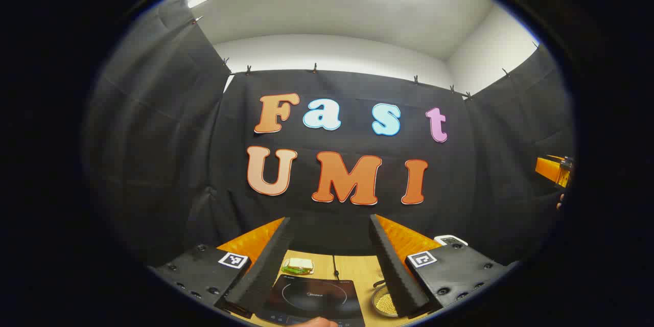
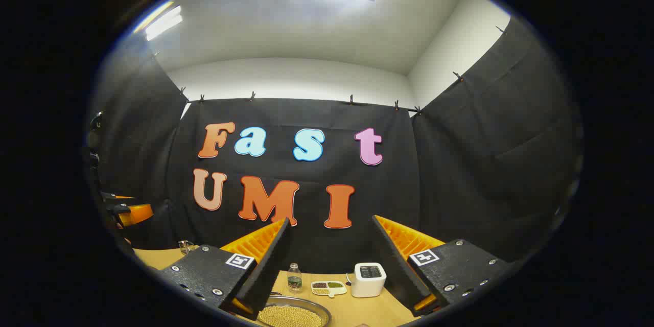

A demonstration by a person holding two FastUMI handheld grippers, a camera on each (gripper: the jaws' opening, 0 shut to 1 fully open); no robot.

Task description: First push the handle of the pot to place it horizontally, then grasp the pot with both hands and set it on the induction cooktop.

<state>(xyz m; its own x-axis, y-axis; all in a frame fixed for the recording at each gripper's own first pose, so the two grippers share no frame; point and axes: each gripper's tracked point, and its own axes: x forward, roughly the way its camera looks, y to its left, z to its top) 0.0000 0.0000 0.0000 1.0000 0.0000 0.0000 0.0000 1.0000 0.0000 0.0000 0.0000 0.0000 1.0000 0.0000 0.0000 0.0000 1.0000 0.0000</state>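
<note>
A metal pot (image 2: 291, 315) holding yellow grains sits on the wooden table just below my right gripper (image 2: 330, 219), which hangs above it, open and holding nothing. In the left gripper view the pot (image 1: 383, 304) lies right of the black induction cooktop (image 1: 311, 297), partly hidden by my right-hand finger. My left gripper (image 1: 329, 219) is open over the cooktop, well above the table. The pot's handle is not clear in either view.
A sandwich (image 1: 298, 266) lies behind the cooktop, and a cable runs back from it. A small bottle (image 2: 294, 277), a divided dish (image 2: 328, 287) and a white device (image 2: 369, 279) stand behind the pot. A glass (image 2: 185, 246) stands far left.
</note>
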